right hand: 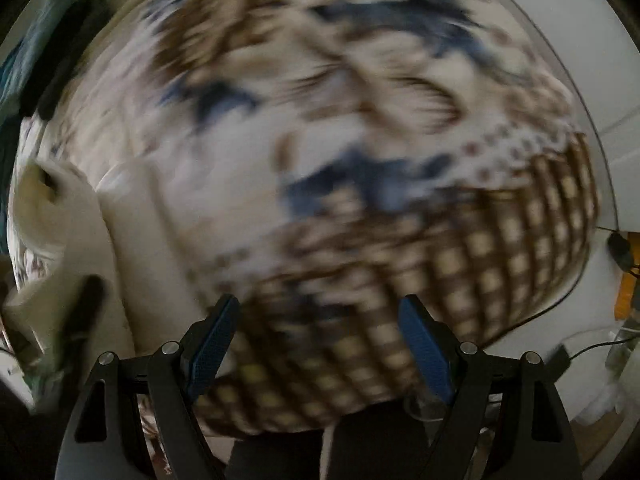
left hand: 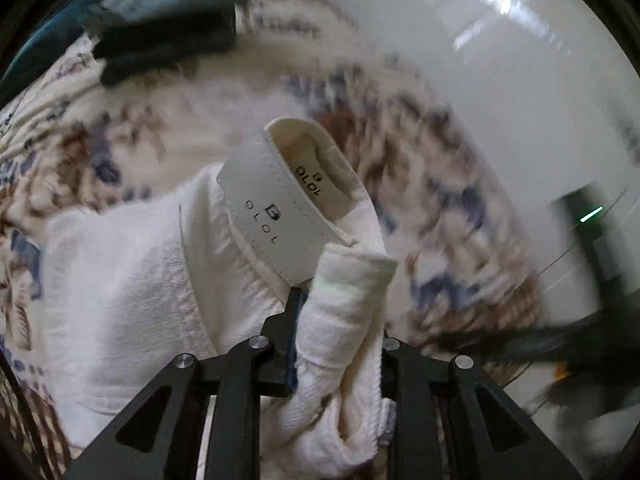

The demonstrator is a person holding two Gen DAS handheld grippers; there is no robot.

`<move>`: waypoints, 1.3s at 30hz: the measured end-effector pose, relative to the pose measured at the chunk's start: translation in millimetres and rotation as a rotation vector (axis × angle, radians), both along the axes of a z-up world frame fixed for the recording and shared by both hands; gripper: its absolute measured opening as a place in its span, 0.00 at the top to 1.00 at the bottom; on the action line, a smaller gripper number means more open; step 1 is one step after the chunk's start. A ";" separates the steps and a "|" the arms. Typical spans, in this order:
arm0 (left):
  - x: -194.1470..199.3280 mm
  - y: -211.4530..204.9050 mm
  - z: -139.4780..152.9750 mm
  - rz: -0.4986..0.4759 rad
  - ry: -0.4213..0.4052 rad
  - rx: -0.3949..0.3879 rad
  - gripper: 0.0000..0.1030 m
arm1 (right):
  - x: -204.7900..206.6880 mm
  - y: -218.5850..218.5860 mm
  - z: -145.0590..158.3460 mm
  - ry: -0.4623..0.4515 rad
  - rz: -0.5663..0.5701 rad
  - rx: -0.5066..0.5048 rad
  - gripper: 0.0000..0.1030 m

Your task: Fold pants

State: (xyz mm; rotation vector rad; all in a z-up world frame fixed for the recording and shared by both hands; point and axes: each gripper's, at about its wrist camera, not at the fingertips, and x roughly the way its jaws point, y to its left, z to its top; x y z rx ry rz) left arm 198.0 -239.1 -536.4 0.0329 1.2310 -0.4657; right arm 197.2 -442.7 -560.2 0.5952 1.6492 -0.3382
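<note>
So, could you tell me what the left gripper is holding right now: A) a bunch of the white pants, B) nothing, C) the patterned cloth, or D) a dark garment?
A: the left gripper is closed on a bunch of the white pants beside the waistband.

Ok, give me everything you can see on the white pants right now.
The white pants look like thick woven cotton, off-white, bunched rather than flat. The waistband stands up and curls open, showing a pale patch and inner label, both printed OLOL. The left gripper is shut on a rolled fold just below the waistband. They lie over a blue-and-brown patterned cloth. In the right wrist view they sit far left, blurred.
</note>
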 end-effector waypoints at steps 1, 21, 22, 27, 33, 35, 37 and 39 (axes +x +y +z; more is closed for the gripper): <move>1.5 -7.0 -9.9 -0.015 0.020 0.039 0.81 | -2.9 -10.7 -0.5 0.001 -0.007 0.004 0.18; 36.6 169.9 35.2 0.481 0.068 0.165 0.06 | 74.1 46.6 -8.3 -0.100 0.244 0.369 0.70; 39.1 174.2 23.7 0.485 0.094 0.170 0.06 | 69.0 45.1 -3.7 -0.109 0.232 0.354 0.72; 35.6 165.3 -13.3 0.407 0.171 0.212 0.06 | 40.8 39.3 38.1 -0.131 0.169 0.340 0.85; 33.1 159.6 -27.9 0.355 0.216 0.184 0.06 | 6.7 35.0 2.2 -0.014 0.111 0.274 0.84; 35.7 158.7 -30.1 0.345 0.230 0.183 0.06 | 1.0 26.7 -18.4 0.033 0.063 0.328 0.79; 38.6 156.5 -23.5 0.329 0.223 0.179 0.06 | 0.9 13.3 -17.3 0.032 -0.005 0.372 0.62; 46.7 159.9 -7.5 0.336 0.204 0.140 0.06 | 6.2 3.4 1.4 -0.003 0.012 0.338 0.49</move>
